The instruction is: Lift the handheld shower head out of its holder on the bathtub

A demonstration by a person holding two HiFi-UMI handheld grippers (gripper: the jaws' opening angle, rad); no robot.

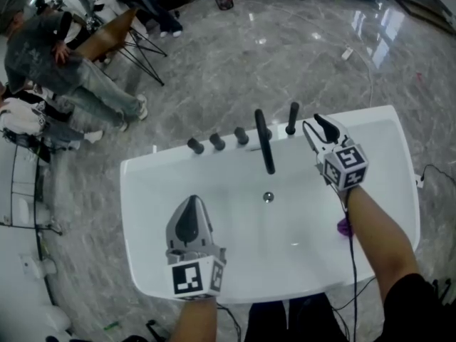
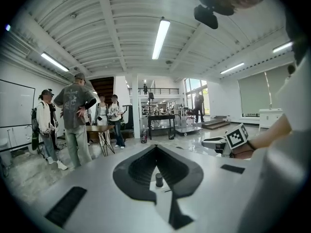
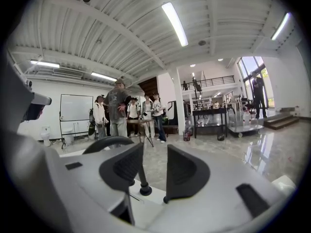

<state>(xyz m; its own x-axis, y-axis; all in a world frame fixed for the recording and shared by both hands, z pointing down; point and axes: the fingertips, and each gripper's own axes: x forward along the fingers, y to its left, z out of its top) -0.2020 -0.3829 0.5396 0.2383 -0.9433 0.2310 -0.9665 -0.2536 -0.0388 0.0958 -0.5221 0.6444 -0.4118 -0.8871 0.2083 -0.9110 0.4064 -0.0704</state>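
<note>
The handheld shower head (image 1: 292,117), a slim black wand, stands upright in its round black holder (image 1: 291,130) on the far rim of the white bathtub (image 1: 132,191), toward its far right corner

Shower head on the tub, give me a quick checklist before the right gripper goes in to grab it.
1. Shower head upright in its holder: ok.
2. Right gripper jaws apart: ok.
3. Shower head lined up with the gap, right gripper view: ok.
4. Jaws around the handle: not ok, short of it.
5. Spout apart from the shower head: ok.
6. Left gripper shut, over the tub, out of the way: ok.
</note>
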